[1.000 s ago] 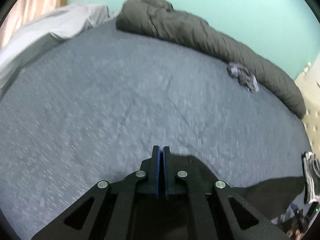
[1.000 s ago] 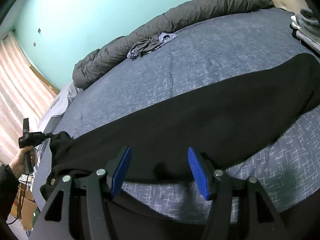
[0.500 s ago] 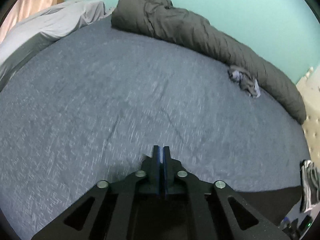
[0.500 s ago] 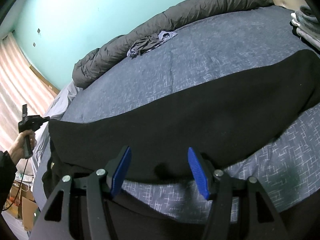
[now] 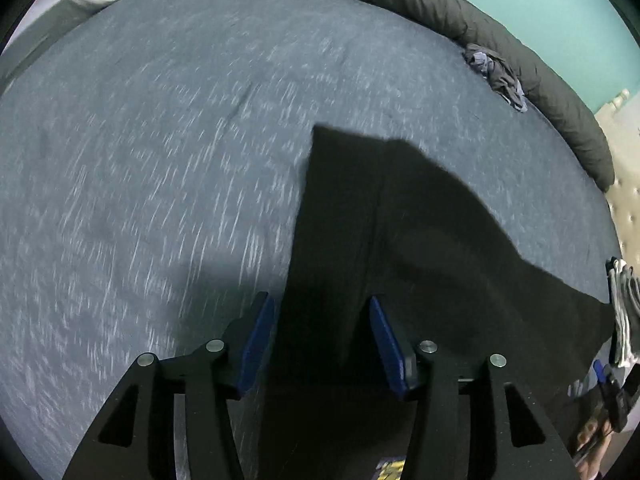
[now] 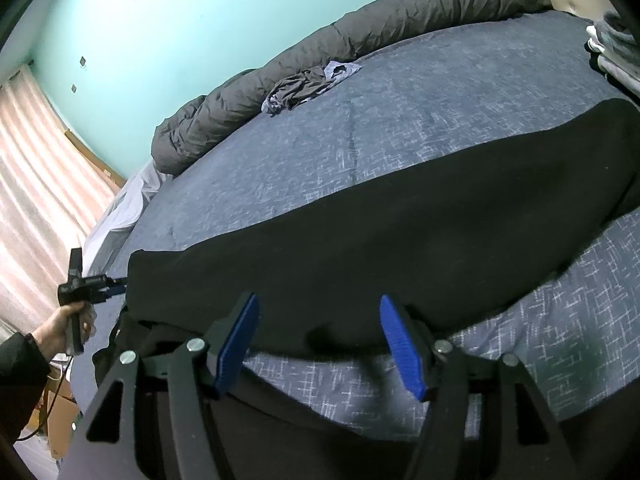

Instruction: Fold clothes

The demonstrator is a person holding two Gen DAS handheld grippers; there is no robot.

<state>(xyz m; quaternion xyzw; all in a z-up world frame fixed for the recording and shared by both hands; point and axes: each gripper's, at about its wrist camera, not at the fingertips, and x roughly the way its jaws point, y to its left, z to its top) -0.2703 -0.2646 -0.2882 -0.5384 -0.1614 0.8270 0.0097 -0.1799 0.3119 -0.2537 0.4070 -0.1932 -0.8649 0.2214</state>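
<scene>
Here, a black garment (image 6: pixel 400 232) lies stretched lengthwise across the blue bed (image 6: pixel 400 100), both the left gripper (image 5: pixel 322 344) and right gripper (image 6: pixel 318 344) wide open, empty; squaring its edges before any further fold would keep layers aligned.

My black garment (image 6: pixel 400 236) lies spread flat on the blue bed cover as a long band running from eight o'clock to two o'clock. Its eight o'clock end is doubled over itself; from my left wrist, that folded end (image 5: pixel 360 220) points toward twelve o'clock.
</scene>
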